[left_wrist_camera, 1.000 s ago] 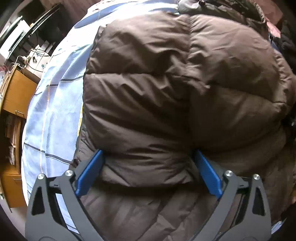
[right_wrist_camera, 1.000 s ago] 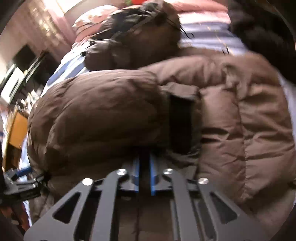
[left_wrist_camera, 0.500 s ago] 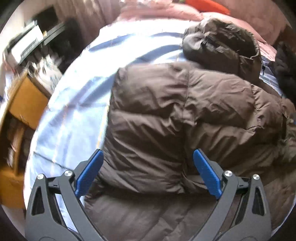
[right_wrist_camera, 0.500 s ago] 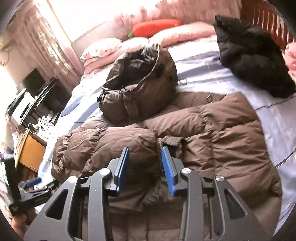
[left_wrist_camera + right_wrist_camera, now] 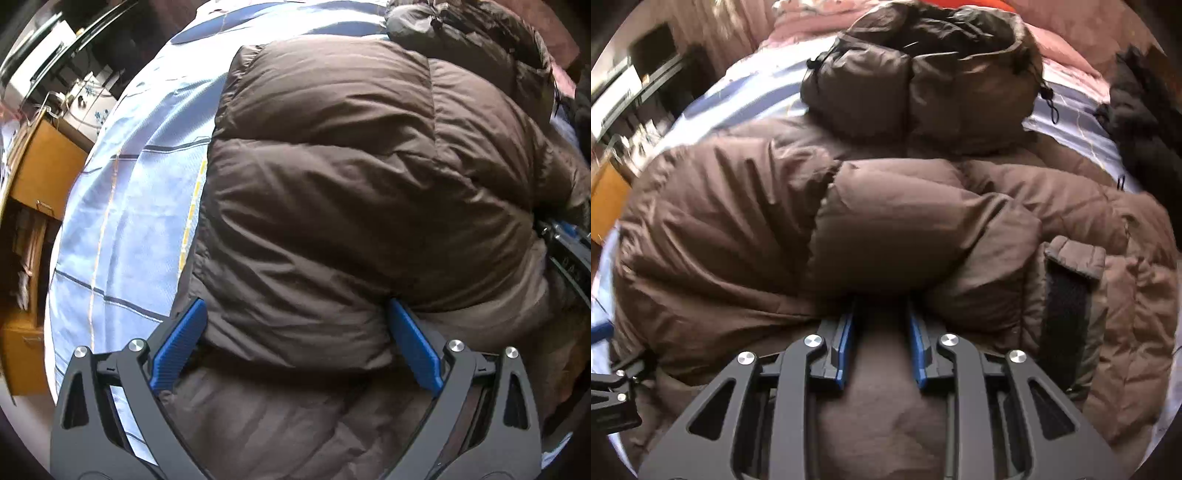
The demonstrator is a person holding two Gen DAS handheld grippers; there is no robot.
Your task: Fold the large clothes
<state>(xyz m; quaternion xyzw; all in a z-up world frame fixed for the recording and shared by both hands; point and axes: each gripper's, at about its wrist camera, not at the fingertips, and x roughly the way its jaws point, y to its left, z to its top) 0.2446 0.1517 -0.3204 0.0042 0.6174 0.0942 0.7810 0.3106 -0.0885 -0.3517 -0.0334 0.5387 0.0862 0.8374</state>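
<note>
The left claw [image 5: 295, 343] stands wide apart, its blue pads [image 5: 181, 343] pressed down around a puffed fold of the brown down jacket [image 5: 351, 184]. The fabric bulges up between them, but the pads sit at either side of the bulge without pinching it. At three o'clock in this view, dark parts of the other tool show at the jacket's edge.

The right claw [image 5: 882, 343] is narrowly apart and its jaws are closing. Brown jacket fabric [image 5: 886, 229] fills the gap between the blue pads [image 5: 846, 347] and swells over their tips; whether the pads already press on it I cannot tell.

The jacket lies spread on the bed, on a pale blue striped sheet [image 5: 129, 192], with one sleeve folded across the body. Its cuff [image 5: 1071, 277], with a dark strip, lies at three o'clock from the right claw. The hood [image 5: 923, 81] sits at twelve o'clock, open side up. A black garment [image 5: 1145, 122] lies on the bed at two o'clock, apart from the jacket. Pink bedding [image 5: 1063, 48] shows beyond the hood. A wooden cabinet [image 5: 40, 173] stands beside the bed at nine o'clock in the left view.
</note>
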